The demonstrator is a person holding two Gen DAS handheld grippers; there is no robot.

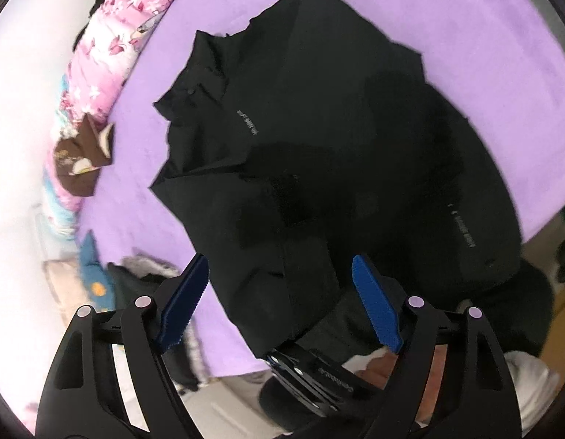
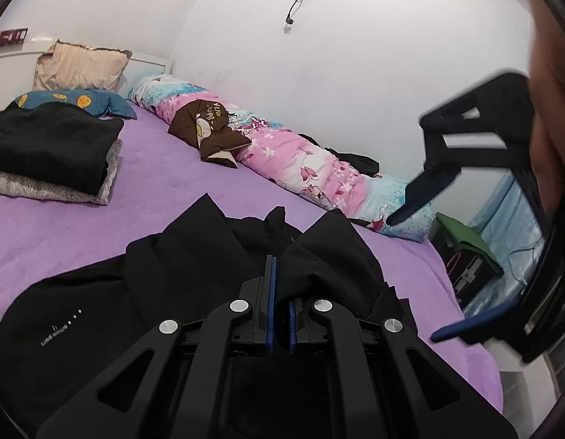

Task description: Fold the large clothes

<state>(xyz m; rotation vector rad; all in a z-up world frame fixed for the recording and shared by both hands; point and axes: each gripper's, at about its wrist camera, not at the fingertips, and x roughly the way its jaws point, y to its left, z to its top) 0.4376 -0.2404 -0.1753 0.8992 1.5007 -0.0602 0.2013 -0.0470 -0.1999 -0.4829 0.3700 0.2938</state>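
— Black jacket (image 2: 194, 278) sits pinched in the right gripper (image 2: 279, 292), jaws clamped on a raised fold, likely to carry it across the purple bed (image 2: 165, 183).

— And the left gripper (image 1: 279, 303)?

— Jaws apart, hovering above. Folded pile (image 2: 55, 153) and quilt roll (image 2: 282, 161) lie well apart; nothing blocks.

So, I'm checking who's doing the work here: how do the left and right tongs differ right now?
The left tongs stand wide open, holding nothing; the right tongs are shut on a fold of the black jacket. The left tongs hang above the jacket over the purple bed, while the right tongs are down at the cloth. Both have black frames and blue pads.
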